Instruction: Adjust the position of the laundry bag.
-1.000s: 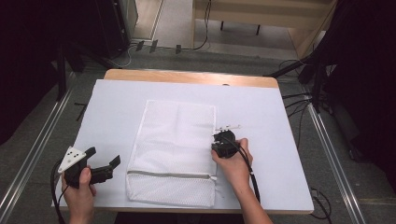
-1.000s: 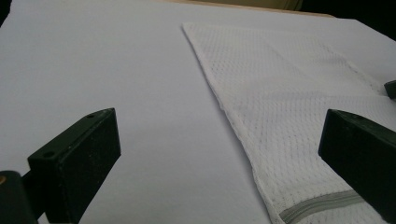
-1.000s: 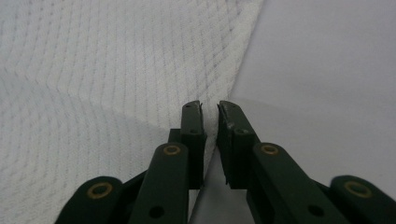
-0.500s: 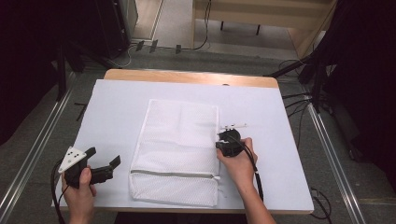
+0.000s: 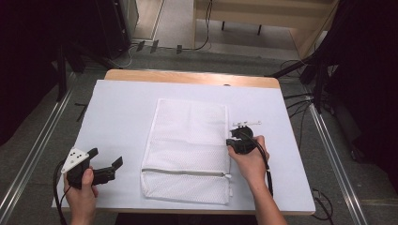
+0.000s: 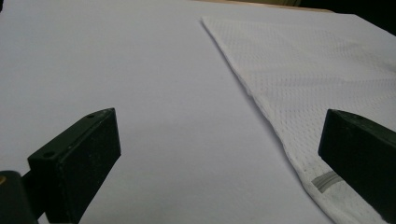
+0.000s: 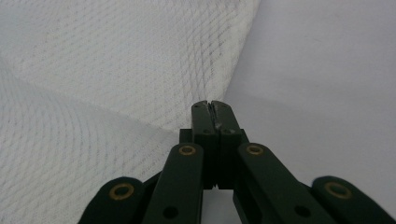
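Mesh laundry bag (image 5: 187, 150) lies flat mid-table, zipper end nearest the person. Right gripper (image 5: 233, 144) is clenched on the bag's right edge. Left gripper (image 5: 105, 165) rests released on the white table (image 5: 117, 108), well left of the bag.

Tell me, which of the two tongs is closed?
The right tongs, at the white mesh laundry bag's right edge, jaws pressed together. The left tongs gape wide over the table.

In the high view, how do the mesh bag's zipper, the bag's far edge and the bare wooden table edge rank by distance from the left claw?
1. Zipper: right of the left claw, nearest.
2. Bag's far edge: farther up.
3. Wooden table edge: far side, farthest.
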{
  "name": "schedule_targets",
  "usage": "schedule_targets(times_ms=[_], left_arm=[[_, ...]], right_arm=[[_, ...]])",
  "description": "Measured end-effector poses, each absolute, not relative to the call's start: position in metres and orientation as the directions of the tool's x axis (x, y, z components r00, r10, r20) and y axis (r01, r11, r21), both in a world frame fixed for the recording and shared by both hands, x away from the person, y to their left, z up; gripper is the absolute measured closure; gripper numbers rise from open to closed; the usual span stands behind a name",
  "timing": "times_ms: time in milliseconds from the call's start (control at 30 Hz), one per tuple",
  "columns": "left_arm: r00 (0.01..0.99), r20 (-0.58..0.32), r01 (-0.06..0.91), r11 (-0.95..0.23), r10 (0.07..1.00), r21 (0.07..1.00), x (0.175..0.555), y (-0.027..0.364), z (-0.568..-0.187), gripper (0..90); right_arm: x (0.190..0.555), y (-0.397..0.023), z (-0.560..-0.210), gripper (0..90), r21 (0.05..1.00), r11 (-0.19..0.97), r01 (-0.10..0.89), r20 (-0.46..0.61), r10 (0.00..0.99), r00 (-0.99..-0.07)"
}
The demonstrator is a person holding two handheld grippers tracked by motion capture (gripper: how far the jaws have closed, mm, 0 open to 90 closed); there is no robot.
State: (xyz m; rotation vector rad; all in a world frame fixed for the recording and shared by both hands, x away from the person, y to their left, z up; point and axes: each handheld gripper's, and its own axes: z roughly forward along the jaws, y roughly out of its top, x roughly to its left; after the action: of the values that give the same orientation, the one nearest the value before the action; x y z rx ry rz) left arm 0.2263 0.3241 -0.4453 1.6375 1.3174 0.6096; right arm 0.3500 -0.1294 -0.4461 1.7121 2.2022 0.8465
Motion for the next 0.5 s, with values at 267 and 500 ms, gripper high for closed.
schedule_targets(times_ms=[267, 500], left_arm=[[0.309, -0.160, 0.486, -0.011, 0.938, 0.874, 0.227, 0.323, -0.446, 0.0], [0.310, -0.159, 0.489, -0.013, 0.937, 0.872, 0.227, 0.322, -0.446, 0.0]], right_arm=[[0.354, -0.150, -0.443, 90.0, 0.577, 0.141, 0.805, 0.158, 0.947, -0.279], [0.359, -0.167, -0.440, 90.0, 0.585, 0.132, 0.800, 0.148, 0.953, -0.265]])
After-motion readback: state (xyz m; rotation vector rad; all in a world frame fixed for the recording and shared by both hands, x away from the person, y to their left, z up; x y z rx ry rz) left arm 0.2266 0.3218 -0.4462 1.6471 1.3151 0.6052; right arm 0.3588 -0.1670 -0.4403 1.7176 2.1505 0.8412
